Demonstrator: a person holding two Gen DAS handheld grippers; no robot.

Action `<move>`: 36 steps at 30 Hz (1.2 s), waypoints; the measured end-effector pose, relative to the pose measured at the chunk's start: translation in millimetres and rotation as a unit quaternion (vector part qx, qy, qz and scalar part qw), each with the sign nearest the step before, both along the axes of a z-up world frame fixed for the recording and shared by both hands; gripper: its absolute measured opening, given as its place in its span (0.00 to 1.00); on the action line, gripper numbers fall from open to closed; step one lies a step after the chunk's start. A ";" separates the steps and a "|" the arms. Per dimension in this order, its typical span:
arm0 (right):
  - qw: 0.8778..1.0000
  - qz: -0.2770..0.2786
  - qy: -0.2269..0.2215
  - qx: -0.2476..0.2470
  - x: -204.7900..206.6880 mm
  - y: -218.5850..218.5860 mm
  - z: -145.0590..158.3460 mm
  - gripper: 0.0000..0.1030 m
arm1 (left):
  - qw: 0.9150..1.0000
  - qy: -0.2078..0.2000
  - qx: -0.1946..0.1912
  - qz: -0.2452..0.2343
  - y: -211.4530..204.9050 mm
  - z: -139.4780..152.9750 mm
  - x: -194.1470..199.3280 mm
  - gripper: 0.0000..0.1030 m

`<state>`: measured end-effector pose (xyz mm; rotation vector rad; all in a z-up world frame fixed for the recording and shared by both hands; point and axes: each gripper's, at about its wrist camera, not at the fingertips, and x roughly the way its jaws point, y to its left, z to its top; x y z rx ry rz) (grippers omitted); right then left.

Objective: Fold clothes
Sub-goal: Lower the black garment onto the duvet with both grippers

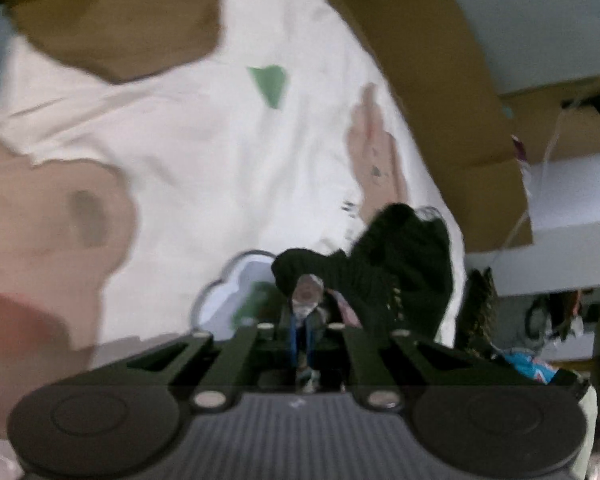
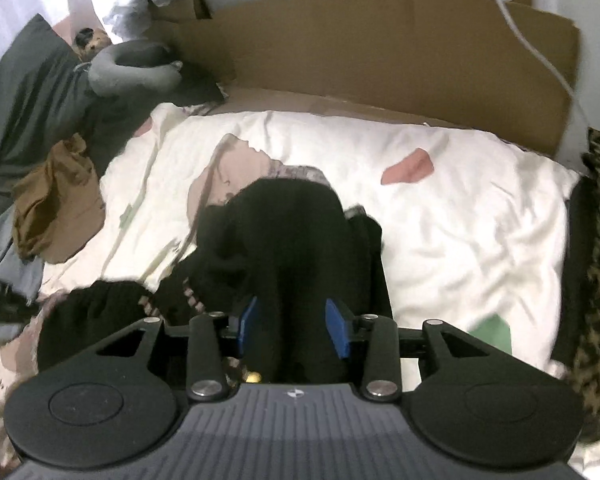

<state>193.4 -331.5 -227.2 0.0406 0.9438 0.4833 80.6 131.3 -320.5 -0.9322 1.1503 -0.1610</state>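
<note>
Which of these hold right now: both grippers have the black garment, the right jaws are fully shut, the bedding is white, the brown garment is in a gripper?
1. The left gripper is shut on the black garment. True.
2. The right gripper is fully shut. False: its blue pads stand apart with black cloth between them.
3. The bedding is white. True.
4. The brown garment is held. False: it lies loose on the bed.

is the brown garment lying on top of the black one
No, the brown garment lies apart at the left, while the black garment sits mid-bed.
</note>
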 end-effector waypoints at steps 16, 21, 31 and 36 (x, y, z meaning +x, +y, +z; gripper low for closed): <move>0.992 -0.099 0.070 -0.032 83.6 30.9 -76.6 0.67 | 0.999 0.017 -0.023 0.038 27.2 -13.1 -15.0 0.04; 0.990 -0.105 0.079 -0.045 78.2 39.8 -93.9 0.65 | 0.999 0.013 -0.022 0.038 26.1 -13.5 -15.7 0.04; 0.992 -0.095 0.085 -0.025 53.1 20.6 -75.1 0.03 | 0.999 0.000 -0.023 0.035 22.7 -7.4 -11.0 0.04; 0.990 -0.111 0.086 -0.006 36.1 -7.7 -56.1 0.02 | 0.999 -0.017 -0.020 0.030 20.1 1.1 -0.9 0.04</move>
